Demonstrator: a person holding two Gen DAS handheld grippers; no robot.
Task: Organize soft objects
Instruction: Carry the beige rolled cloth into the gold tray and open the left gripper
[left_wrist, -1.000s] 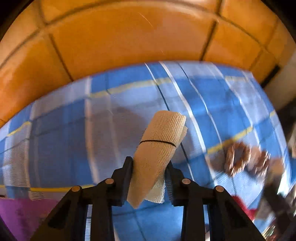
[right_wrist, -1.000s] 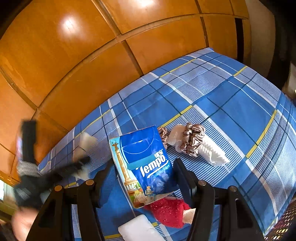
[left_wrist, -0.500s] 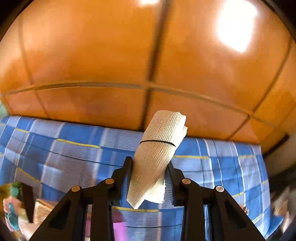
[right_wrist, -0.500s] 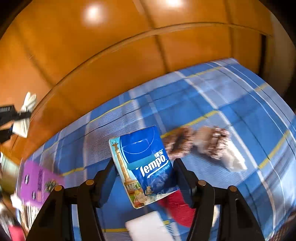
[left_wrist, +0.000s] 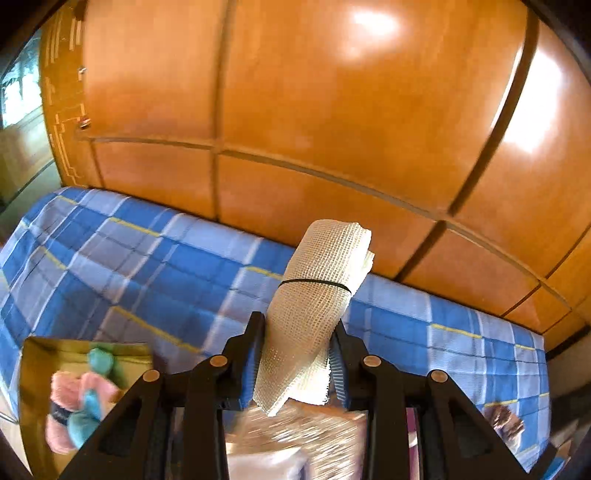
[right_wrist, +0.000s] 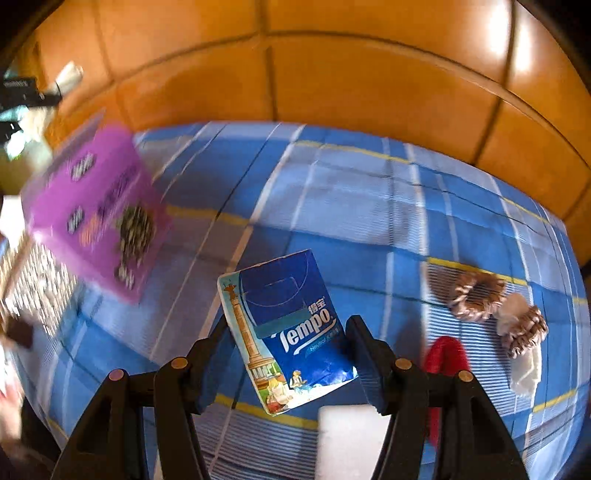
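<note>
Left gripper (left_wrist: 297, 354) clamps a rolled gauze bandage (left_wrist: 314, 310), jaws narrow, roll standing up above the plaid bedsheet (left_wrist: 155, 266); a box (left_wrist: 33, 369) of pink and teal soft items sits at the sheet's lower left. Right gripper (right_wrist: 291, 354) holds a tissue pack (right_wrist: 288, 332) at about half width above the same sheet, with brown scrunchies (right_wrist: 476, 295) on the sheet to the pack's right and a purple box (right_wrist: 96, 218) to its left.

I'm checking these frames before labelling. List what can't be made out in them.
- Left wrist view: the things under the left tongs, below the gauze roll, are smeared by motion blur.
- Left wrist view: the pink and teal soft items in the open box are blurred.
- Right wrist view: print on the purple box is unreadable, blurred.
- Right wrist view: the red item is partly hidden behind a finger of the right tongs.
</note>
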